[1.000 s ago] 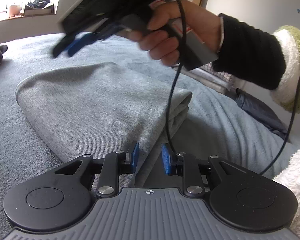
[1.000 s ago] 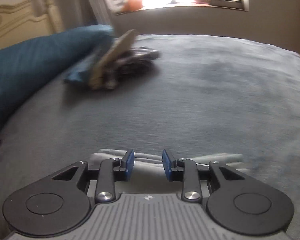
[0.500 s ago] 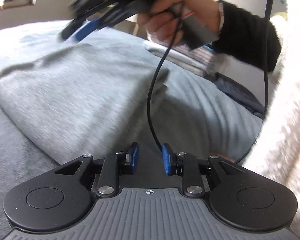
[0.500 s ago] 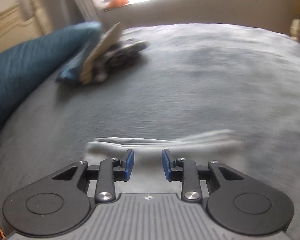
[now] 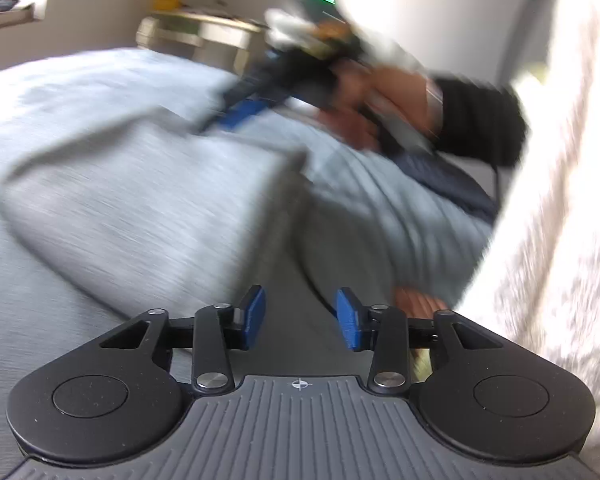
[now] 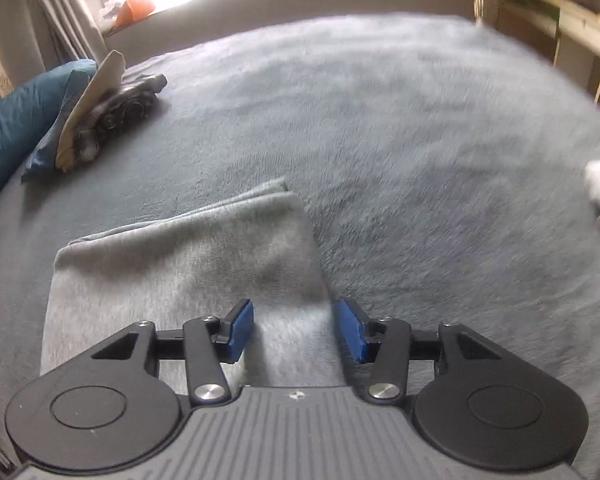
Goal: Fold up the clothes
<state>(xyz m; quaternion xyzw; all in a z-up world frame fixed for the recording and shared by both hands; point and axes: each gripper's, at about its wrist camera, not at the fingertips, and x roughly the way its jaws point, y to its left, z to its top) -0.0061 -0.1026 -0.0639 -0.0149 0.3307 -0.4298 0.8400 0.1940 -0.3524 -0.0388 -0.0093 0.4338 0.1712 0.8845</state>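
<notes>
Directly under the right gripper (image 6: pixel 294 330), its jaws gaping apart and empty, the folded grey garment (image 6: pixel 188 256) is lying on the bed (image 6: pixel 420 152), long axis running away toward the far pillow-side edge; the left gripper (image 5: pixel 300 316), likewise spread, is hanging beside it.

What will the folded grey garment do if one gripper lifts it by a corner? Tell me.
The folded grey garment is soft knit in stacked layers, so it would probably droop and unfold. It looks light, likely easy to lift. On the fuzzy grey blanket, a push would probably bunch it rather than slide it.
</notes>
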